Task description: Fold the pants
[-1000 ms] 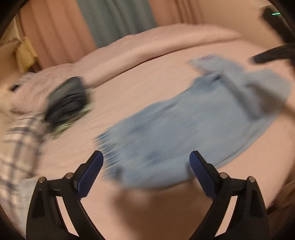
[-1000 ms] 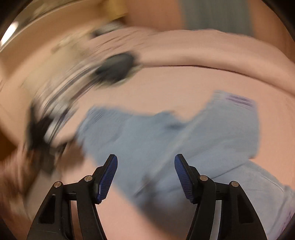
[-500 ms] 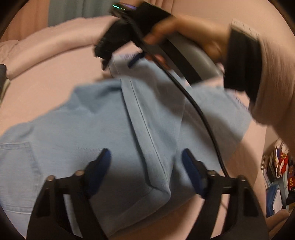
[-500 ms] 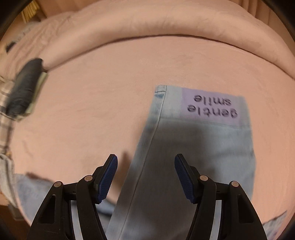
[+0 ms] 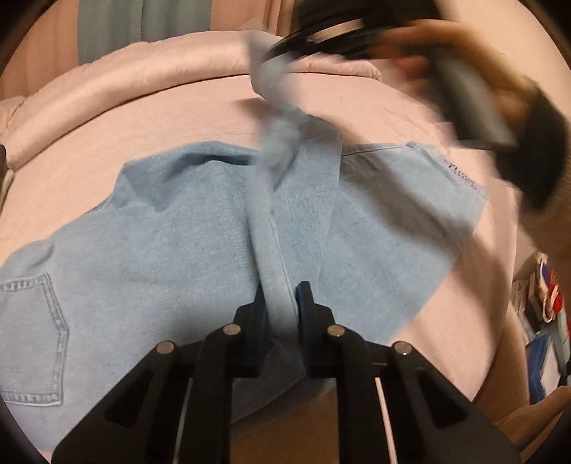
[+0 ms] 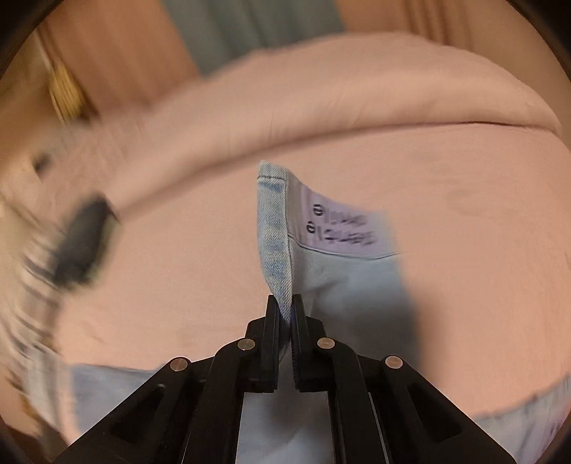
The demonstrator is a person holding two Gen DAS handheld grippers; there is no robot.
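Note:
Light blue denim pants (image 5: pixel 171 250) lie spread on a pink bed (image 5: pixel 125 117), a back pocket (image 5: pixel 32 335) at the left. My left gripper (image 5: pixel 280 303) is shut on a raised seam fold of the pants near the front edge. My right gripper (image 6: pixel 284 314) is shut on a hem edge of the pants (image 6: pixel 274 235) and holds it lifted; a lilac label with dark letters (image 6: pixel 342 228) shows beside it. In the left wrist view the right gripper (image 5: pixel 285 50) appears blurred at the top, with cloth hanging from it.
A rolled pink duvet (image 6: pixel 357 100) runs along the far side of the bed. A dark bundle (image 6: pixel 82 242) and striped cloth lie at the left, blurred. Curtains (image 5: pixel 114 25) hang behind. Coloured items (image 5: pixel 546 296) sit off the bed's right side.
Both grippers were open half a second ago and are now shut on the pants. The right one has lifted the hem off the bed, and the cloth has bunched into a ridge.

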